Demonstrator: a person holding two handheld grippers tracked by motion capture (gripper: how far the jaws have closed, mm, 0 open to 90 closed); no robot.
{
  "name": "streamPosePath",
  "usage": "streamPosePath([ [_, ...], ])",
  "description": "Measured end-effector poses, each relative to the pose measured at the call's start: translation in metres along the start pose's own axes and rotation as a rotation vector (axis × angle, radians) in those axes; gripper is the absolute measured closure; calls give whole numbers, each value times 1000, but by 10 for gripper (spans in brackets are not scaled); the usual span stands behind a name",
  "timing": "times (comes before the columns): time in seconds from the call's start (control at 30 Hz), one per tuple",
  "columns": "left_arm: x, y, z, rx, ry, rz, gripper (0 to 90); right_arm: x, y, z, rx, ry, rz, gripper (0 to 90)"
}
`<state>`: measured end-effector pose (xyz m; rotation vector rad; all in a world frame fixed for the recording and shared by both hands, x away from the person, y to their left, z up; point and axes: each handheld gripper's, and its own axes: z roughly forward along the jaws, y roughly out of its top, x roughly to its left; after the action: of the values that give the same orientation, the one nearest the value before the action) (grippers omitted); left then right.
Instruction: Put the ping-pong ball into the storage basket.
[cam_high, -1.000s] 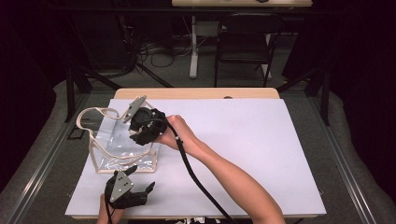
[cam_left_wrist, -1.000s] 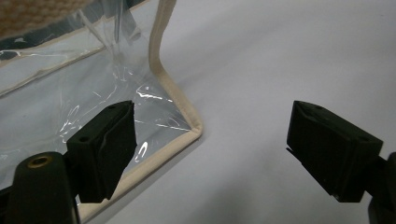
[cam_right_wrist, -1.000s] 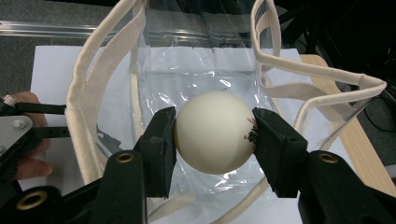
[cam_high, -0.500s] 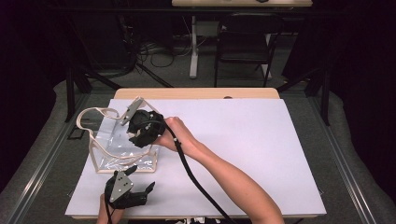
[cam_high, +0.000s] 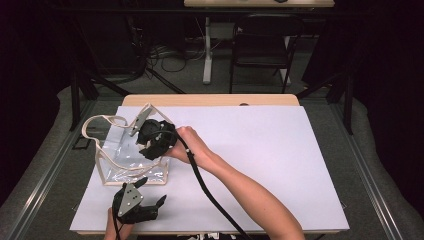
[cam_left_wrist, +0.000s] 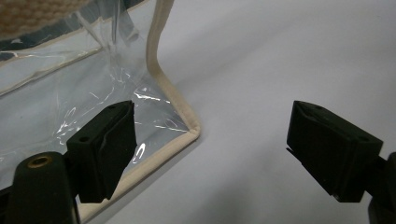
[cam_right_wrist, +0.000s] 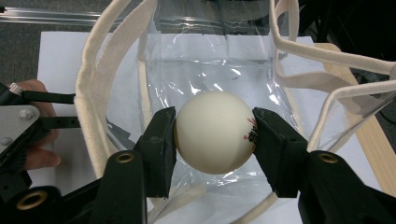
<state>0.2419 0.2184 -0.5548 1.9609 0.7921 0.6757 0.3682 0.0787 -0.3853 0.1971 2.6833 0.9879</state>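
At the left of the table (cam_high: 280, 150), the clear bag (cam_high: 125, 160) stands with its cream handles up, and just in front of its near corner the left gripper (cam_left_wrist: 210, 140) rests low with its jaws spread wide and nothing between them. Over the bag's open mouth, the right gripper (cam_right_wrist: 214, 135) clamps a white ball (cam_right_wrist: 215, 132) between both pads; the ball's red and black print is partly covered by one pad and too small to read
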Motion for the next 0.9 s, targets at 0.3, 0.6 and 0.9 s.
streamPosePath([
  [0.3, 1, 0, -1, -4, 1, 5, 162, 4, 1, 0, 25, 8, -7, 510],
  [0.6, 2, 0, -1, -2, 3, 0, 161, 3, 0, 5, 50, 19, -3, 509],
  [0.9, 2, 0, 0, 1, 3, -1, 161, 3, 0, 10, 91, 23, -14, 506],
])
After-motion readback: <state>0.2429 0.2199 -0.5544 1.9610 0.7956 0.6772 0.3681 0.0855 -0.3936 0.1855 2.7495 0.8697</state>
